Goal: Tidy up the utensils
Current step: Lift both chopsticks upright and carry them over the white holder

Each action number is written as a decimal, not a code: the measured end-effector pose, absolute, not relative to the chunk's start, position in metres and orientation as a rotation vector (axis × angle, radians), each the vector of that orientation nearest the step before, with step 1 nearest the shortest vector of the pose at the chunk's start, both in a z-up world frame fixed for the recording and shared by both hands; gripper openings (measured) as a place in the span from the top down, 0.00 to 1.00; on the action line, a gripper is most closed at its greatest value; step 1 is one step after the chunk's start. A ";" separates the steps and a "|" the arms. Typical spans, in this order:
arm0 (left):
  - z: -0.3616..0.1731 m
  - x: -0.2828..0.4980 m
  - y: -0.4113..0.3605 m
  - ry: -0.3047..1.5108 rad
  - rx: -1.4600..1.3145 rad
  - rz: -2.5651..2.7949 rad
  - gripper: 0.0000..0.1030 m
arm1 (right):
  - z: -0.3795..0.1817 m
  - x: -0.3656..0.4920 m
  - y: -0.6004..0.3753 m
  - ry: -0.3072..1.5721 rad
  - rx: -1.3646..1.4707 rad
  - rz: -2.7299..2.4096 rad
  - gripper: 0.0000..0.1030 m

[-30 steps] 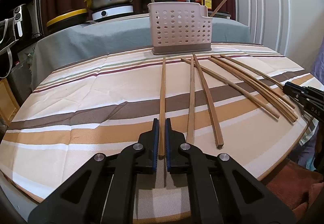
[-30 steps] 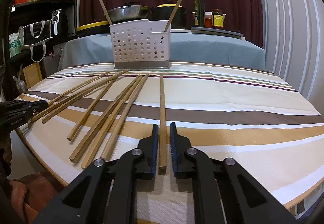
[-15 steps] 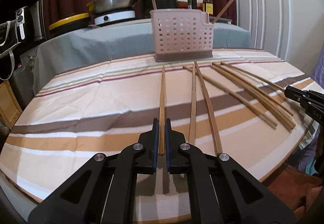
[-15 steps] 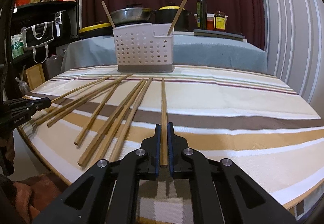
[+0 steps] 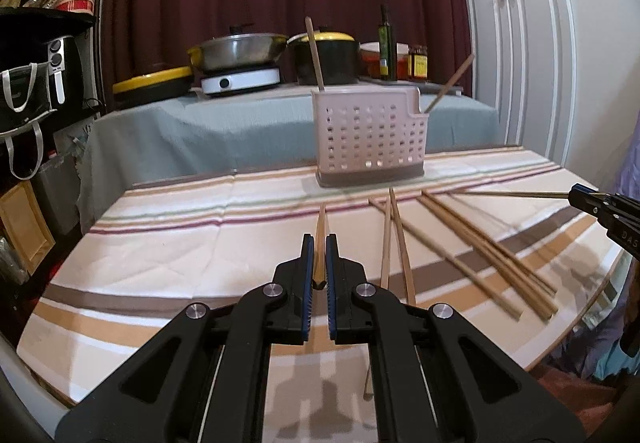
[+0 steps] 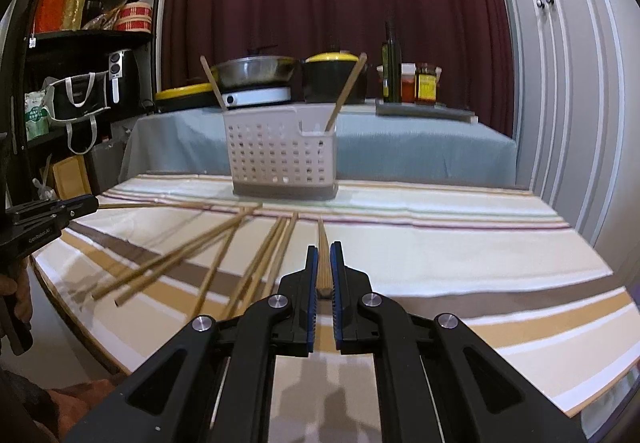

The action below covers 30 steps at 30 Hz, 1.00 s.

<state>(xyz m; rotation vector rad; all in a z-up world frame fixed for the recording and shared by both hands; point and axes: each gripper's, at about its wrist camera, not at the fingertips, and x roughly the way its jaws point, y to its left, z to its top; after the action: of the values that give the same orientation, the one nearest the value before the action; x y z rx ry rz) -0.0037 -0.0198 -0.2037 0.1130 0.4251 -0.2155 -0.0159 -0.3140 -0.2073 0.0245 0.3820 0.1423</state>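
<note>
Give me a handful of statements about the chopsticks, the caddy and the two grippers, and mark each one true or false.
1. Each gripper is shut on a chopstick. True: left gripper, right gripper.
2. The perforated caddy is empty. False: two chopsticks already stand in it.
3. Loose chopsticks lie on the striped tablecloth. True.
4. The caddy lies tipped over. False: it stands upright.
</note>
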 end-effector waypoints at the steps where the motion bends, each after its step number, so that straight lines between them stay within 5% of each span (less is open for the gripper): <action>1: -0.200 -0.004 -0.019 0.418 0.111 -0.214 0.94 | -0.204 -0.016 -0.314 0.375 0.023 0.142 0.93; 30: -0.111 0.032 -0.010 0.350 0.061 -0.157 0.94 | -0.123 0.029 -0.320 0.298 0.040 0.123 0.93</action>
<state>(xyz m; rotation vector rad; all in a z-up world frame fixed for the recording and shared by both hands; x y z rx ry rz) 0.0323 -0.0101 -0.1106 0.0613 0.3501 -0.1571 0.0290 -0.3200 -0.1235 0.0399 0.2978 0.1232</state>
